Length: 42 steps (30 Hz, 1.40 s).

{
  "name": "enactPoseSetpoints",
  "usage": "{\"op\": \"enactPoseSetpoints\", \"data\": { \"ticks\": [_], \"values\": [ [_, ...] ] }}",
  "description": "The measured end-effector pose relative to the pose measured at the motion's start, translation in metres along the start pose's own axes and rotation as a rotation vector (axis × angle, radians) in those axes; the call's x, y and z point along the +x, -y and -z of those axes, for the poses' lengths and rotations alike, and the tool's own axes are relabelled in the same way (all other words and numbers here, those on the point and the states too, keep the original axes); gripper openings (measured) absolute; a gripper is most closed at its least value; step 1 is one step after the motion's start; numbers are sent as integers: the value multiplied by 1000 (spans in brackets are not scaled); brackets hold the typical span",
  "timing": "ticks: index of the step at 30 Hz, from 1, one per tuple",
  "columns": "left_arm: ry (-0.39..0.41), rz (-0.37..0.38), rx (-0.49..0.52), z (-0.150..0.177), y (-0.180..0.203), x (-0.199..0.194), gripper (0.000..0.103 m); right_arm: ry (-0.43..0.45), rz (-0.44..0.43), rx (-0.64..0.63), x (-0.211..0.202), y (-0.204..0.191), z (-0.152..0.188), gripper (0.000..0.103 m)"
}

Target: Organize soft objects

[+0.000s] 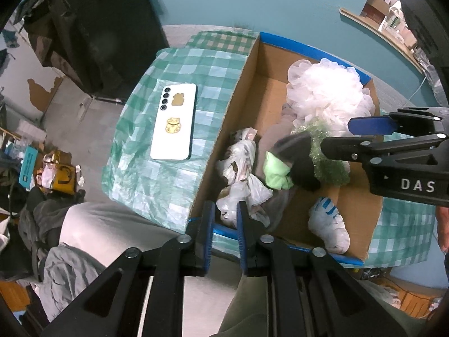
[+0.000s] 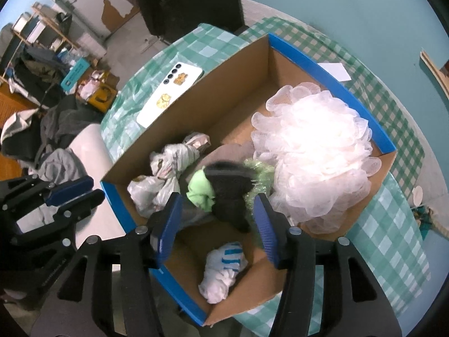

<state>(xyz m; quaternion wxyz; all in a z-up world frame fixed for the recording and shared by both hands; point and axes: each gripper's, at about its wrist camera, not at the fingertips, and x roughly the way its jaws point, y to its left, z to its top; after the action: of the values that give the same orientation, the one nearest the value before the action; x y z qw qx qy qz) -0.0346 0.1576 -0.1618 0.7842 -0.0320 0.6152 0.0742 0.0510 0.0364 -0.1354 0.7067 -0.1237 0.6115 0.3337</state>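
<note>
Teal walls back a table spread with a green-and-white checked cloth [image 1: 157, 168], and on that cloth stands an open cardboard box [image 2: 224, 84] with blue-taped rims. A white phone [image 1: 174, 122] with gold cat stickers lies on the cloth just beside the box's left wall.

Inside the box, a large white mesh bath pouf [image 2: 314, 154] fills the far right corner. Touching its near edge is a green mesh scrubber [image 1: 328, 163], and against that lies a dark, blurred soft bundle [image 2: 230, 191] with a lime-green cloth [image 2: 200, 192] bunched at its left side. A knotted plastic bag [image 2: 168, 165] sits by the box's left wall, and a white bag with blue stripes [image 2: 224, 269] lies in the near corner, apart from the rest.

From the right wrist view, the right gripper [image 2: 216, 219] hangs over the box with its blue-padded fingers spread wide; the dark bundle and lime cloth lie between and just beyond the fingertips, with neither pad pressing on them. In the left wrist view the left gripper [image 1: 224, 224] sits at the box's near rim, its fingers parted with a narrow gap and nothing held; the knotted plastic bag lies just ahead of the tips. The right gripper [image 1: 334, 137] also shows there, reaching in from the right over the dark bundle.
</note>
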Motion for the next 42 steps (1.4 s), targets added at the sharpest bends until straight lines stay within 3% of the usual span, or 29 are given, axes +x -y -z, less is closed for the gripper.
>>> {"op": "enactPoseSetpoints", "data": {
  "ticks": [1, 6, 11, 13, 15, 20, 42],
  "values": [
    [-2, -1, -4, -1, -1, 0, 36, 0, 1, 1, 0, 0, 0, 54],
    [21, 8, 11, -3, 1, -4, 42, 4, 14, 19, -5, 3, 0, 54],
    [54, 3, 24, -9, 4, -13, 60, 27, 19, 47, -19, 9, 4, 54],
    [67, 11, 29, -12, 6, -19, 77, 39, 26, 57, -25, 11, 6, 55],
    [90, 27, 32, -13, 9, -25, 81, 54, 28, 71, -34, 14, 8, 55],
    [123, 35, 56, -16, 17, -39, 87, 86, 52, 116, -57, 21, 12, 55],
    [261, 42, 23, -24, 39, -107, 89, 296, 177, 234, -164, 41, 43, 55]
  ]
}}
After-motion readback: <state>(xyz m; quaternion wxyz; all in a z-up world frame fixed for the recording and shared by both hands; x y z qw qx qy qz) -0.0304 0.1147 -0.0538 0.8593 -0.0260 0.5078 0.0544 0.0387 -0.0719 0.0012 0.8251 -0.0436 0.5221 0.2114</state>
